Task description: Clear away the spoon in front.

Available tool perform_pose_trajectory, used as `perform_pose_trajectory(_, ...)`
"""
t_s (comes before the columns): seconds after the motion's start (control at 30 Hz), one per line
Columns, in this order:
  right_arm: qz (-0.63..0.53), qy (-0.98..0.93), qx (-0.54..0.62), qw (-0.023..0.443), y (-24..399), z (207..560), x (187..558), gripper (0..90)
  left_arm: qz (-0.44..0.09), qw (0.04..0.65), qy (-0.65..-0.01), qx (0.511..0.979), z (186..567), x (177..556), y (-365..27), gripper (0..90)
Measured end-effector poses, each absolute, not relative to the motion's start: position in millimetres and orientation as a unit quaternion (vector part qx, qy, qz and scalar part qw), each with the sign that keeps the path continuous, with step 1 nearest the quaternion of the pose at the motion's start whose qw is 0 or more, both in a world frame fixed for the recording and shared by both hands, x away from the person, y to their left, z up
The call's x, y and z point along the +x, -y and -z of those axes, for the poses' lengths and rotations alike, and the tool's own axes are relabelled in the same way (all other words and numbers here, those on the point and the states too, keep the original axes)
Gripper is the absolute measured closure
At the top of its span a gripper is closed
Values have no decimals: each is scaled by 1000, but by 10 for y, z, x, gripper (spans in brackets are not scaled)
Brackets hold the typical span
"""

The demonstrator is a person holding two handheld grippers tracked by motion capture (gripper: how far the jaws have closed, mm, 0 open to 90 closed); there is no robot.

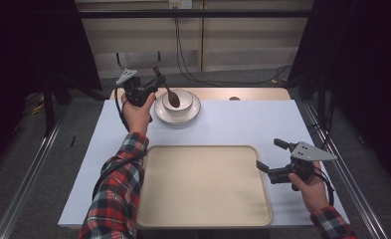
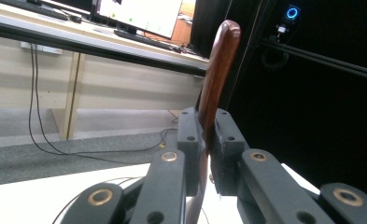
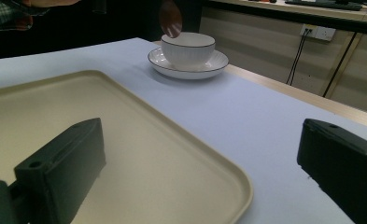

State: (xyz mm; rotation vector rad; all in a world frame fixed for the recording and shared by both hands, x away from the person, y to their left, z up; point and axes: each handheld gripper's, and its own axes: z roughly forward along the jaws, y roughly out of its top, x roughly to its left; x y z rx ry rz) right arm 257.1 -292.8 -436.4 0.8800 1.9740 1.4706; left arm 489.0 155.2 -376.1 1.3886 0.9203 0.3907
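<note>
L claw (image 1: 152, 90) grips spoon (image 1: 169, 91), tip prob. in bowl (image 1: 184, 102).

Lit monitor (image 2: 141, 13), dangling black cables (image 2: 33, 88)

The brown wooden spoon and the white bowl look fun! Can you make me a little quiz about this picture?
1. True or false: the left hand-held gripper is shut on the brown wooden spoon.
2. Where does the white ceramic bowl sit?
A. on the beige plastic tray
B. on the round white saucer
C. on the floor
3. Fill in: the right hand-held gripper is ____ (open or shut).

Key: 1 true. 2 B. 3 open, holding nothing, beside the tray's right edge.
</note>
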Motion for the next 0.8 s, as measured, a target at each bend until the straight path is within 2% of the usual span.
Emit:
perform_pose_trajectory(0.17, -541, -728, 328, 265, 2916, 4371, 2572, 8, -156, 668, -410, 601, 3761, 4836, -1558, 837)
perform_pose_trajectory(0.27, -541, -728, 328, 264, 2914, 4370, 2568, 7, -159, 660, -397, 618, 3758, 4809, -1598, 837)
perform_pose_trajectory(0.5, -542, -728, 325, 264, 2914, 4372, 2570, 7, -150, 660, -391, 624, 3711, 4740, -1593, 838)
perform_pose_trajectory(0.53, -542, -728, 326, 264, 2913, 4371, 2569, 7, -147, 653, -380, 638, 3707, 4731, -1609, 838)
perform_pose_trajectory(0.57, -542, -728, 327, 265, 2913, 4370, 2567, 8, -138, 666, -395, 618, 3700, 4716, -1568, 838)
perform_pose_trajectory(0.8, -540, -732, 322, 263, 2913, 4374, 2569, 7, -125, 668, -386, 624, 3688, 4646, -1565, 839)
